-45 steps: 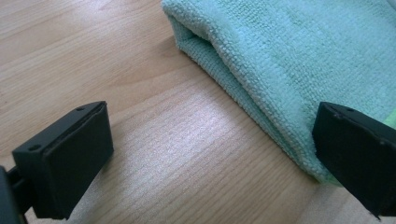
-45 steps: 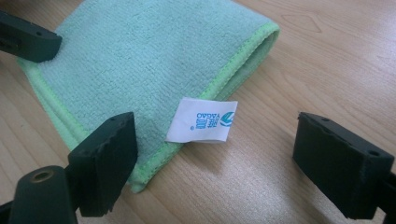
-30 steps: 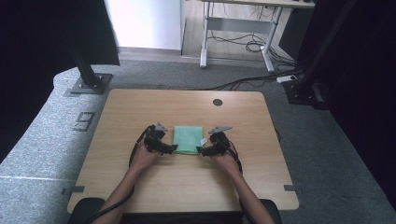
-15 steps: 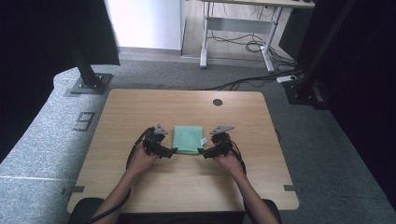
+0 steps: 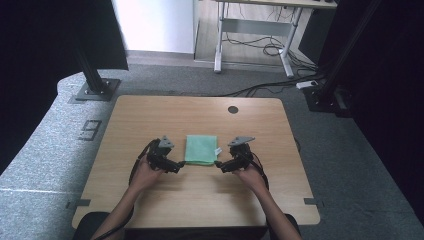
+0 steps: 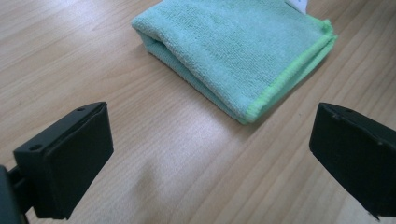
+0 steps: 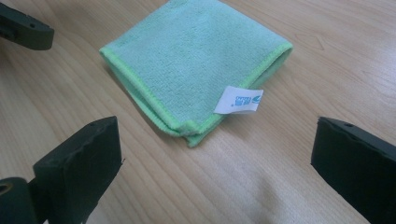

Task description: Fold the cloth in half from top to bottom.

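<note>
A folded green microfibre cloth (image 5: 201, 149) lies flat near the middle of the wooden table (image 5: 150, 115). A white label (image 7: 239, 100) sticks out of its near right corner. My left gripper (image 5: 178, 164) sits just left of the cloth's near left corner, open, nothing between its jaws. In the left gripper view the cloth (image 6: 233, 49) lies ahead, clear of the gripper (image 6: 210, 154). My right gripper (image 5: 219, 165) is by the near right corner, open as well. In the right gripper view the cloth (image 7: 191, 60) is just beyond the gripper (image 7: 212, 172).
A round cable hole (image 5: 233, 109) marks the far side of the table. Beyond the table are a black stand base (image 5: 94, 90), desk legs (image 5: 218, 50) and cables (image 5: 270, 87) on grey carpet. The other gripper's jaw tip (image 7: 23, 28) shows at the right gripper view's top left.
Both grippers have drawn back slightly toward the near edge, now just off the cloth's near corners. The cloth has not moved.
</note>
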